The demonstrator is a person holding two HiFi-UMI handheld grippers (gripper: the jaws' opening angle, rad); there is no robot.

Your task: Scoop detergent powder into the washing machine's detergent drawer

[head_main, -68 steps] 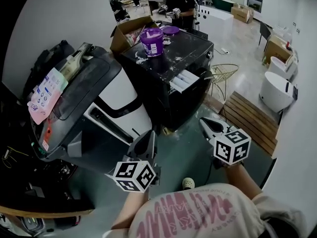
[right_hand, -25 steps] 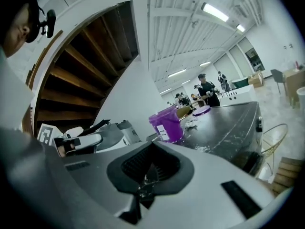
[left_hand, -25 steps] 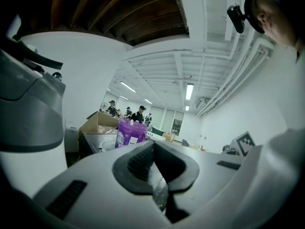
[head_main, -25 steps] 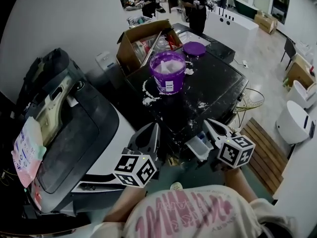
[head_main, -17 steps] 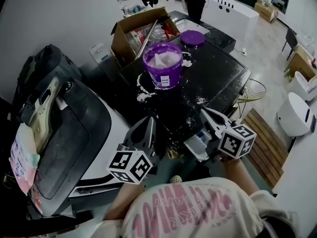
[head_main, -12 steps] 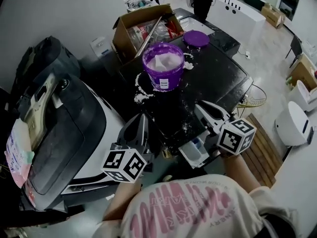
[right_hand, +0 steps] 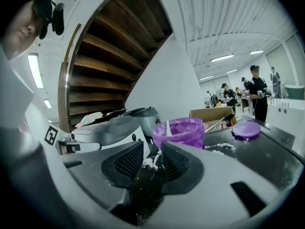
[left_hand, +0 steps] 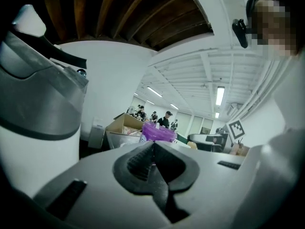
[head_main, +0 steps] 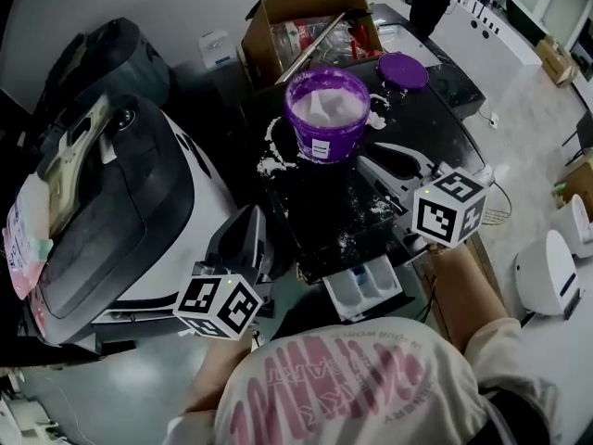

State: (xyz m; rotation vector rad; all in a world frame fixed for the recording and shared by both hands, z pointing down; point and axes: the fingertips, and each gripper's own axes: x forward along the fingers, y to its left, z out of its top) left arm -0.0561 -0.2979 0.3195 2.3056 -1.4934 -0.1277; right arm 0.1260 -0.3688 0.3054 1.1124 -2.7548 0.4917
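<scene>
Since one second ago, the right gripper (head_main: pixel 375 158) has left the front of the detergent drawer (head_main: pixel 363 287) and now hangs over the black washing machine top (head_main: pixel 315 207), at 5 o'clock of the purple detergent tub (head_main: pixel 326 114). Its jaws have just been opening. In the right gripper view the ribbed pads (right_hand: pixel 127 162) stand apart with nothing between them; only spilled powder (head_main: pixel 273 163) on the machine top shows through the gap.

The drawer stands pulled out from the machine front, at 6 o'clock of the tub. The tub stands upright and uncovered on the machine top, filled with white powder. A white handle (right_hand: pixel 167 128) rises from the powder at the rim. The purple lid (head_main: pixel 403 69) lies flat at 2 o'clock of the tub, apart from it. A cardboard box (head_main: pixel 278 17) stands at 12 o'clock of the tub.

The left gripper (head_main: pixel 252 219) is at 9 o'clock of the drawer, clear of it. In the left gripper view its jaws are pressed together and hold nothing
</scene>
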